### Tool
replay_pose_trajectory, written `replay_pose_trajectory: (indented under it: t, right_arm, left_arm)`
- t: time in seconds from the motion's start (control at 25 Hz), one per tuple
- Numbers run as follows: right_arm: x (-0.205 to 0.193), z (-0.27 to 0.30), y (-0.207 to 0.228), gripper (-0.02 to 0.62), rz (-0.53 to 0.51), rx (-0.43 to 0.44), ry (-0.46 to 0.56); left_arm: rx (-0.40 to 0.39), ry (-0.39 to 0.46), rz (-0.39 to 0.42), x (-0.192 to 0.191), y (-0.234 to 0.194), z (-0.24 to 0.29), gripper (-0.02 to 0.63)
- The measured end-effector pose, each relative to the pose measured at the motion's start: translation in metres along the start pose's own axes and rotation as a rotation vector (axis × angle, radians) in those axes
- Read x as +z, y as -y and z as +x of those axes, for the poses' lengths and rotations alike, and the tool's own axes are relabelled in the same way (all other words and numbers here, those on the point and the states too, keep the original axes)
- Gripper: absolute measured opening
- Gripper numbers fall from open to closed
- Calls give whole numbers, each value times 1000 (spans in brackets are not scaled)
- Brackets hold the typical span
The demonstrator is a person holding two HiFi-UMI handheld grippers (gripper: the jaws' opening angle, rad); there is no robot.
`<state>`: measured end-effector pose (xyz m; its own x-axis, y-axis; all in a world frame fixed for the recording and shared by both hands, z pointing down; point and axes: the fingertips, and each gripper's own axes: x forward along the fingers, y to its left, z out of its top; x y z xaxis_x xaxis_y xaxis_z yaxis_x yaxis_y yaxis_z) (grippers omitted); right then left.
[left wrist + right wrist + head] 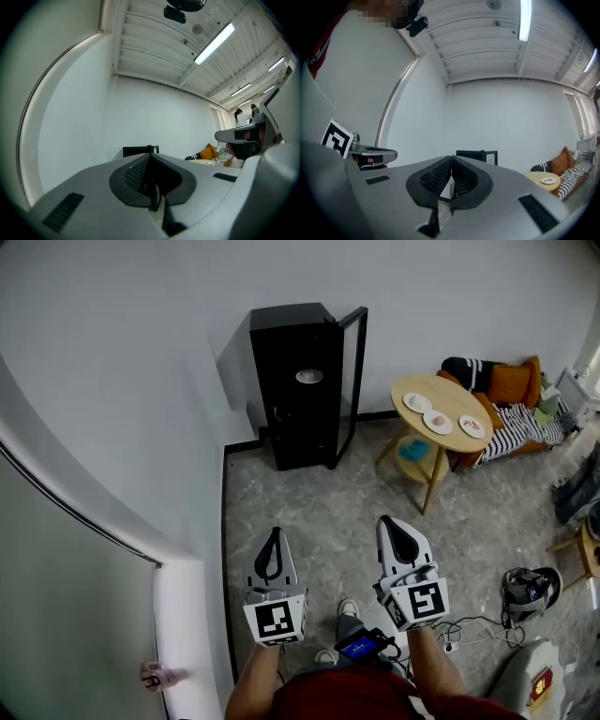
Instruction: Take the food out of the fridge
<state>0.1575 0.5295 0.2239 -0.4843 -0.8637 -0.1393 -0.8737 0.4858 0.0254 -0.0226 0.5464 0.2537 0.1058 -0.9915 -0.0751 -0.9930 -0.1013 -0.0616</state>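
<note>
Fridge: far, against the wall, well apart from both grippers; risk of arriving at the shelf with jaws closed.
Door: swung open on the right; risk of a knock from the right gripper on the way in.
Table: far right, three plates on top; not in the way.
Floor cables: near right; possible snag underfoot.
Left gripper: jaws pressed together, nothing held.
Right gripper: likewise closed and empty.
Dish: pale, on an upper shelf inside the fridge, probably the food; risk of tipping under a shallow grip.
</note>
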Motion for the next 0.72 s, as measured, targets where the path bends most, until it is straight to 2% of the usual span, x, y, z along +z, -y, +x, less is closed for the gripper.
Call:
replay_pose_trajectory:
  t: [0.16,0.48,0.6,0.72]
  right_arm:
    - [-5,26,20,21,7,5,7]
    - [-16,79,69,21,24,30,-13]
    - [-27,95,89,21,32,43,-50]
    - [-29,111,108,21,38,55,-37]
  left_arm:
    - [9,33,-14,4,5,31,14]
    - [29,-40,24,-6,17,96,14]
    - [30,-36,33,-5,25,121,14]
    - [37,-30,42,-2,34,145,14]
